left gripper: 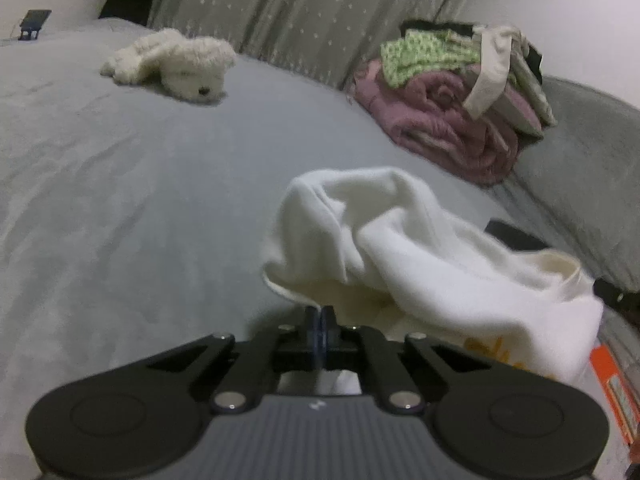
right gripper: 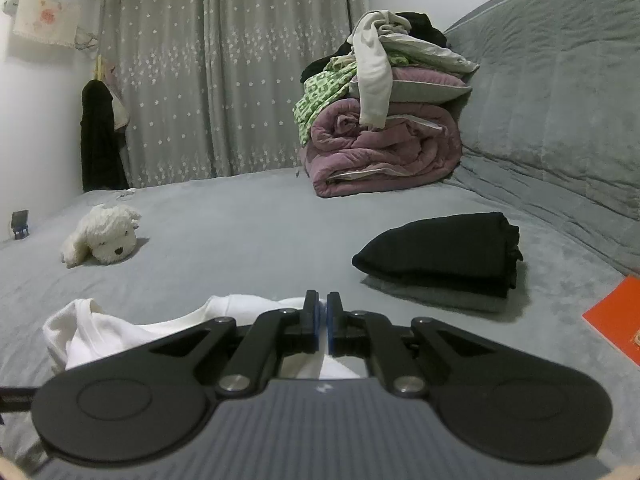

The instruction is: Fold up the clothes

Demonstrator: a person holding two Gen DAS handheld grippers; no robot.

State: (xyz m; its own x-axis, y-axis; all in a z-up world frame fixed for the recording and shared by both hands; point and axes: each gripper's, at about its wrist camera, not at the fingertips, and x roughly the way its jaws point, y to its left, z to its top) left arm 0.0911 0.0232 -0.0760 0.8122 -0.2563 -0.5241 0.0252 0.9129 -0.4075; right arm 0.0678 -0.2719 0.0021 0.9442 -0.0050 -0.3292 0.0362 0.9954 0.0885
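A crumpled white garment [left gripper: 420,248] with a yellow print lies bunched on the grey bed [left gripper: 120,200]. In the left wrist view my left gripper [left gripper: 321,314] is shut, with the garment's near hem pinched between its tips. In the right wrist view my right gripper [right gripper: 322,300] is also shut, and the white garment [right gripper: 100,328] runs under and between its fingers. Most of the cloth there is hidden behind the gripper body.
A folded black garment [right gripper: 440,256] lies to the right on the bed. A pile of rolled pink bedding and loose clothes [right gripper: 380,120] sits against the grey headboard [right gripper: 560,100]. A white plush dog [right gripper: 104,240] lies at the left. An orange flat item [right gripper: 616,320] rests at the right edge.
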